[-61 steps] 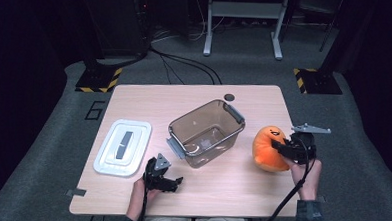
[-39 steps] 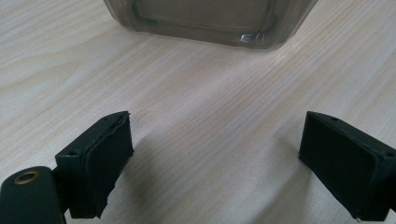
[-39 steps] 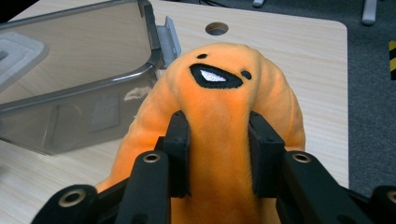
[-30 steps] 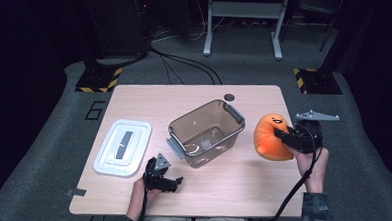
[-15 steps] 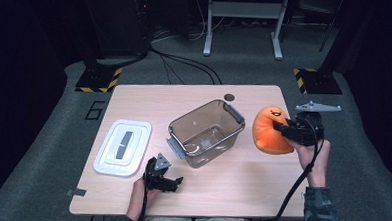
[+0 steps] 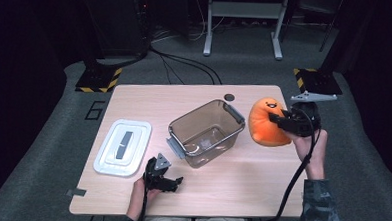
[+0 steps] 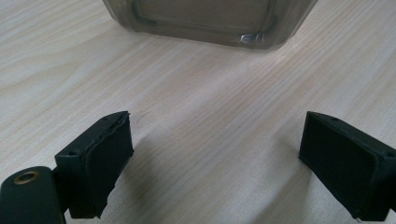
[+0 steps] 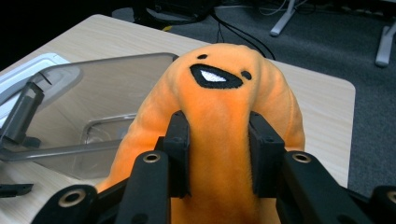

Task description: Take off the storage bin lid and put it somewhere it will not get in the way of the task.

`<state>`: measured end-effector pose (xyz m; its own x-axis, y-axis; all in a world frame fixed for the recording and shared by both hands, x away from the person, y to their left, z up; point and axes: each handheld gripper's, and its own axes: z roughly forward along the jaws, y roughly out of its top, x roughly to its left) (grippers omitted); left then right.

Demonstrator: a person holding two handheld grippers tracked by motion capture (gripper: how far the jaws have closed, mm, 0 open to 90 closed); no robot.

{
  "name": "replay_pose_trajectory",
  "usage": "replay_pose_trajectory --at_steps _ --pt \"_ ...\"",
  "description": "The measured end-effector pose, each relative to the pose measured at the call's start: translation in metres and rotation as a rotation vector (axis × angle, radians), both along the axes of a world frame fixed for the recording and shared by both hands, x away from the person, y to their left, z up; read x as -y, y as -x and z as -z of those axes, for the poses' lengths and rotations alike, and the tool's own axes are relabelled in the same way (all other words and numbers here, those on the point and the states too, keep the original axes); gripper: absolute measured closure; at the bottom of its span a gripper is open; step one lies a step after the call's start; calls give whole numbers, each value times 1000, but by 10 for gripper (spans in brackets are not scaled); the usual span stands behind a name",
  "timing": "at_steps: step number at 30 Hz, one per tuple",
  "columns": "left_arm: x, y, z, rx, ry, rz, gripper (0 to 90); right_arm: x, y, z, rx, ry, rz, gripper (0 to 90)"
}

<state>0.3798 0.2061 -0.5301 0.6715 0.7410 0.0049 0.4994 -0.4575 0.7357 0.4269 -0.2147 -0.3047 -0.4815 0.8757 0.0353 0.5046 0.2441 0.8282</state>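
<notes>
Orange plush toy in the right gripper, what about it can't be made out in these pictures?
- Orange plush toy: its lower part, in the right gripper view, is hidden behind the right gripper.
- Whether it clears the wooden table: high view cannot settle.
- Its far side: turned away in the high view.

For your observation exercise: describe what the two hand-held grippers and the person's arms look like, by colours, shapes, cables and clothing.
Both tools are black. The left hand-held gripper has two blocky, flat-faced pads and a small grey three-cornered plate on top. The right hand-held gripper carries a larger grey plate and trails a black cable; its arms show round rivets. The right forearm wears a dark mottled sleeve.
</notes>
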Motion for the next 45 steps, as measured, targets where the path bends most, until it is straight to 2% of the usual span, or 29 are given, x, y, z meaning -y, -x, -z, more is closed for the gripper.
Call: replay_pose_trajectory --at_steps 8,17,27,45 --pt "0 0 0 0 0 0 93 -13 -11 -14 22 12 -38 654" --pt "0 0 0 0 0 0 92 -29 -24 -23 37 22 -78 654" --pt "0 0 0 2 -3 -1 93 -49 -44 -24 41 38 -127 654" --pt "0 0 0 0 -1 1 92 -95 -70 -20 47 111 -225 654"
